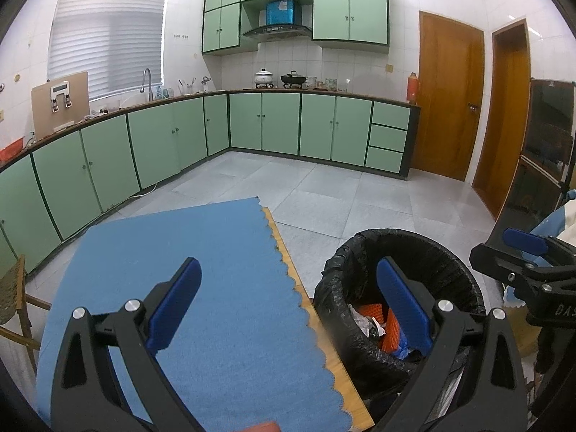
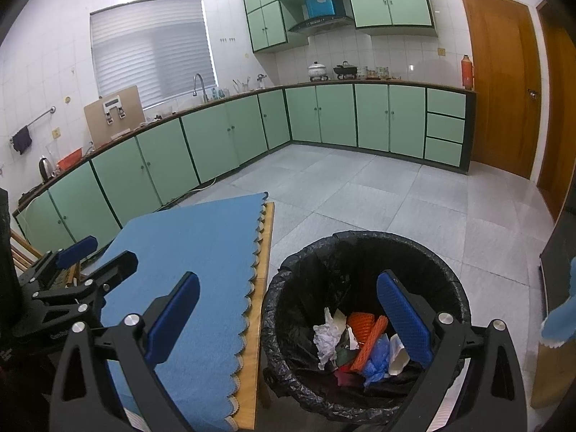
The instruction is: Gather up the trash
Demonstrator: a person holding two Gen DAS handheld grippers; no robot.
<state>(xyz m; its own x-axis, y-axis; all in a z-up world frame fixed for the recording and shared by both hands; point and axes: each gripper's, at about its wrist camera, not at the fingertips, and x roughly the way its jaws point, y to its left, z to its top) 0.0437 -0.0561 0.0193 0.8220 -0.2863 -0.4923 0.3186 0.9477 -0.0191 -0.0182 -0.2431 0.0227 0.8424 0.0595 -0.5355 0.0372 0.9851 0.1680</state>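
Both grippers' fingers (image 1: pixel 403 302) (image 2: pixel 403 316) spread empty, lined bin (image 2: pixel 360 241) partly hidden, crumpled trash (image 2: pixel 360 342) inside

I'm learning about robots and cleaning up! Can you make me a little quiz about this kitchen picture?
1. True or false: the trash bin stands on the blue cloth.
2. Which is in the bin: A) orange foam net B) a banana C) a shoe?
3. Fill in: both grippers, left gripper and right gripper, have their fingers ____.

Key: 1 false (on the floor beside the table); 2 A; 3 open.
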